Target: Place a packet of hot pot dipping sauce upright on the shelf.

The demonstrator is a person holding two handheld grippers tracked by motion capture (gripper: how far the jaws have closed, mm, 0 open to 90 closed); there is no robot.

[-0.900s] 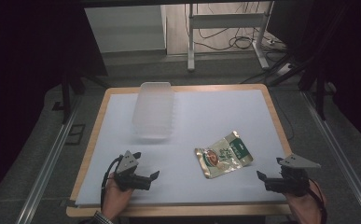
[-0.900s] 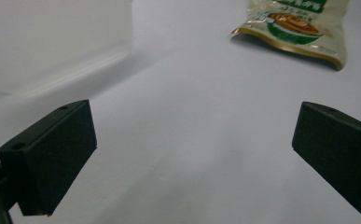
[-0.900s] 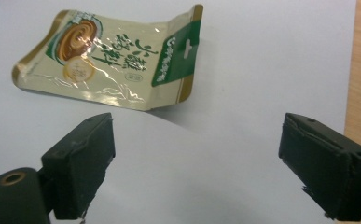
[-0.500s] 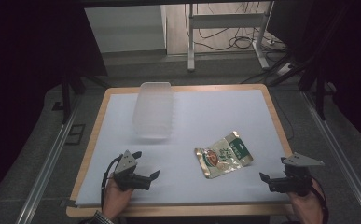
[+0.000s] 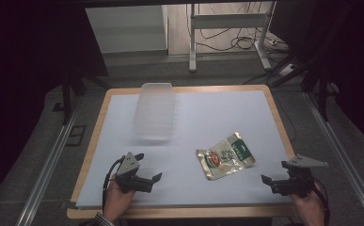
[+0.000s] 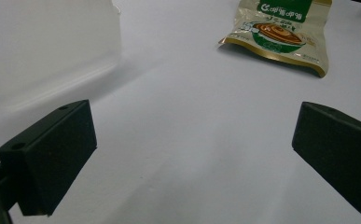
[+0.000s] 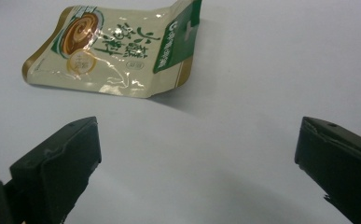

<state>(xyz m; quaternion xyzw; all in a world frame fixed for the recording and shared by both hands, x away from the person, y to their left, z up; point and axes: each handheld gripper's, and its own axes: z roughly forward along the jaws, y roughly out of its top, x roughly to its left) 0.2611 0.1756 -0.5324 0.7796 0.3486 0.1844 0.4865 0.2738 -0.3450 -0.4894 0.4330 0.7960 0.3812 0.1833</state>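
A shiny gold and green snack pouch (image 5: 225, 156) lies flat on the white table top (image 5: 208, 117), in the near right part of it. Its long side runs slantwise, from near left to far right. The green top strip with the small hang hole points to the far right, and the end with the round brown swirl picture points back toward my left side. In the right gripper view (image 7: 117, 49) the top corner of the pouch curls up a little off the table.

There is green writing in big letters on the front and white writing on the green strip. I cannot read the words. In the left gripper view (image 6: 281, 32) I see the swirl picture in a green bowl shape.

The pouch sits between my two tongs, closer to the right one. My right gripper (image 5: 278, 181) is near it, just off to the right and closer to me, not touching. Its jaws are wide open and hold nothing. My left gripper (image 5: 147, 180) is farther away on the left. Its jaws are wide open too, with only bare table between them.

A clear, long plastic box (image 5: 155, 110) stands at the far left, well apart from the pouch.
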